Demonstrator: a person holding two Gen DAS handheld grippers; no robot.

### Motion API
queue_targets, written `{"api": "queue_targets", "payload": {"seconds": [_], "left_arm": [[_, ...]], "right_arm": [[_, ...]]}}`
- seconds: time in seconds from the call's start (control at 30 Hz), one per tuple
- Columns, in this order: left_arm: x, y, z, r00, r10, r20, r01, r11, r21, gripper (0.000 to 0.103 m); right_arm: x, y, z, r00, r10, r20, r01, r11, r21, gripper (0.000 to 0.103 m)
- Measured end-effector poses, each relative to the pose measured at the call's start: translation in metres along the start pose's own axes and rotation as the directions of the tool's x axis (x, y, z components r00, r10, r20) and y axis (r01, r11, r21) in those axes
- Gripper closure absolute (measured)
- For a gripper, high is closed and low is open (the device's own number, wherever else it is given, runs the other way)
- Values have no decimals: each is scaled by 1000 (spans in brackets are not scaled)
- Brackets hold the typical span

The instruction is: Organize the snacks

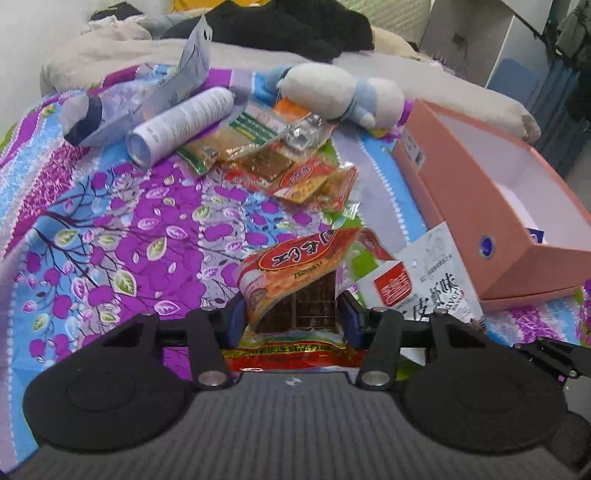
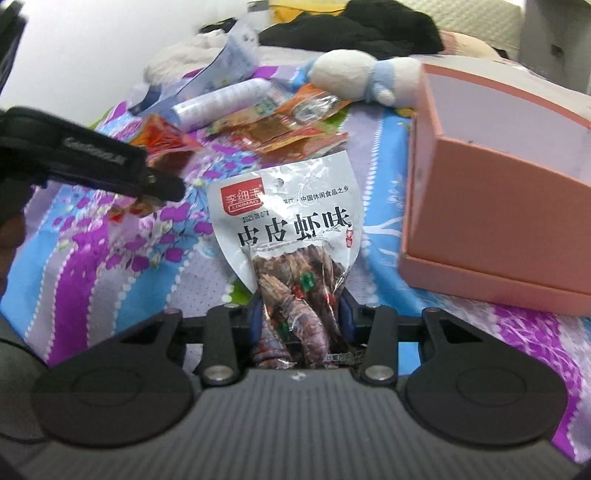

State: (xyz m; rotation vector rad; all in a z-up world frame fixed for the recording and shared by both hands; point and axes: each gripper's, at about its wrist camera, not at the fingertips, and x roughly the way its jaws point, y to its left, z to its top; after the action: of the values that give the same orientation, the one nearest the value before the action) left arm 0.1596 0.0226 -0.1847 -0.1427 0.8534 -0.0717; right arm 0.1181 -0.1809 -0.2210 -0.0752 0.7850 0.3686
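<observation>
My left gripper (image 1: pixel 293 317) is shut on an orange-red snack packet (image 1: pixel 295 273) and holds it just above the floral bedspread. My right gripper (image 2: pixel 301 314) is shut on a white shrimp-flavour snack packet (image 2: pixel 291 229); that packet also shows in the left wrist view (image 1: pixel 432 280), right of the orange one. A heap of loose orange and green snack packets (image 1: pixel 280 162) lies further back, also seen in the right wrist view (image 2: pixel 280 129). An open pink box (image 1: pixel 491 199) stands to the right, close to the right gripper (image 2: pixel 491 206). The left gripper's black body (image 2: pixel 92 158) shows at left.
A white spray can (image 1: pixel 181 125), a blue-and-white pouch (image 1: pixel 107 114) and a white plush toy (image 1: pixel 343 92) lie behind the snack heap. Dark clothes (image 1: pixel 295 29) and pillows are at the back. The floral bedspread (image 1: pixel 122 229) covers the bed.
</observation>
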Motion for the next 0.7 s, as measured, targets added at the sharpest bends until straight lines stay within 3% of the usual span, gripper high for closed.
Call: {"api": "queue_targets", "payload": {"seconds": [0.37, 0.7], "left_arm": [[-49, -19, 9, 996, -66, 66, 65, 998, 18, 46], [-70, -44, 7, 986, -148, 76, 145, 989, 42, 46]], "right_arm": [[-57, -1, 16, 994, -10, 106, 1, 997, 79, 61], [-98, -20, 14, 984, -88, 154, 66, 988, 139, 61]]}}
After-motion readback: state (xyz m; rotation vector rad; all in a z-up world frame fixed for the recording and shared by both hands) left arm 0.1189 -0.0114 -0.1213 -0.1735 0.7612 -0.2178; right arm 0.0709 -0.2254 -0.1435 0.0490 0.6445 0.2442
